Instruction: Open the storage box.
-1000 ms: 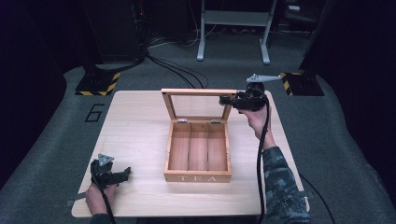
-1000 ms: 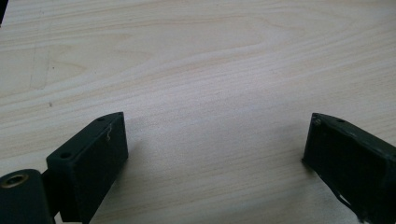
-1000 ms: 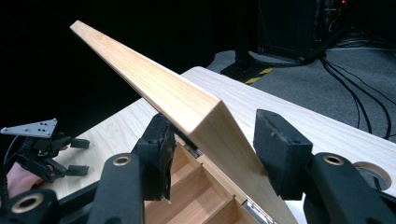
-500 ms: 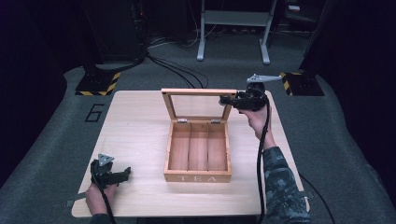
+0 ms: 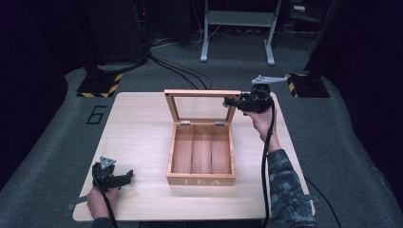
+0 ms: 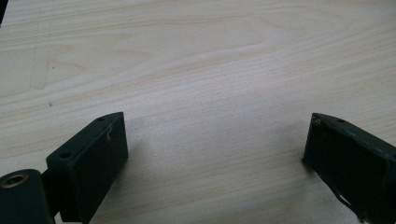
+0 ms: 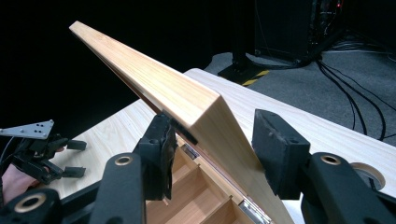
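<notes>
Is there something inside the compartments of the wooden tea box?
No, in the high view all three compartments of the tea box show only bare wood, with its lid raised.

The tea box (image 5: 202, 154) is honey-coloured wood with pale "TEA" lettering on its front and a clear pane in its lid (image 5: 202, 105). The tabletop (image 5: 138, 137) is light, blond wood with fine grain. Both tools, the left tool (image 5: 124, 177) and the right tool (image 5: 229, 101), are matte black. The person's sleeve (image 5: 285, 190) has a grey-green camouflage pattern. The floor (image 5: 57, 142) is grey, with yellow-and-black hazard stripes (image 5: 100, 88).
</notes>
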A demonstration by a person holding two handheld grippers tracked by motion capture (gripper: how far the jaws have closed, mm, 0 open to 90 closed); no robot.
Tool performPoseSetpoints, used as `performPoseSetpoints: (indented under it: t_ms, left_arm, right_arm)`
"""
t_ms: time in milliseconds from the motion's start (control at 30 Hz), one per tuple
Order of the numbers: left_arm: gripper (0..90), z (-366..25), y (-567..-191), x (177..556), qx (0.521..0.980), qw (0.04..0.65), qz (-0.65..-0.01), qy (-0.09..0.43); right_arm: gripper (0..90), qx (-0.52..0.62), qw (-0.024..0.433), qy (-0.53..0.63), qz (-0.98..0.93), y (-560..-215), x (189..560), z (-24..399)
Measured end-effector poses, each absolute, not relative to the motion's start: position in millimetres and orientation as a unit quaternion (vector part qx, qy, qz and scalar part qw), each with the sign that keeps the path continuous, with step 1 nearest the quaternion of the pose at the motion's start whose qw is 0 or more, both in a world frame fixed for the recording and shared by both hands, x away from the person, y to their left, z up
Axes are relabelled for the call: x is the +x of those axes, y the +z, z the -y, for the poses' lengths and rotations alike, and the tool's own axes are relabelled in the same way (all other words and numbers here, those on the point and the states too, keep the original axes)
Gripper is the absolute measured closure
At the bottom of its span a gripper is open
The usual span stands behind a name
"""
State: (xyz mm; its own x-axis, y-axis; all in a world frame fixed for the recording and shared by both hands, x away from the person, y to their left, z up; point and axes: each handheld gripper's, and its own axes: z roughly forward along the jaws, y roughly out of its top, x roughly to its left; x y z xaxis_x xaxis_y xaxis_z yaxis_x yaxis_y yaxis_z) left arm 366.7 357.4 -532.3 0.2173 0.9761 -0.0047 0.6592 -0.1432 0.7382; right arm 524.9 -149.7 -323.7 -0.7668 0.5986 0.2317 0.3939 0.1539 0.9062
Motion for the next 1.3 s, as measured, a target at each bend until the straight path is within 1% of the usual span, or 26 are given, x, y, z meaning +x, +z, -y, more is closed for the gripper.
performPoseSetpoints:
  t_ms: [1300]
  left_arm:
    - [6.0, -357.4, -532.3, 366.7, 0.713, 0.316, -0.573, 0.251]
  right_arm:
    - [49.9, 0.326, 0.094, 0.562, -0.754, -324.3, 523.9, 150.1]
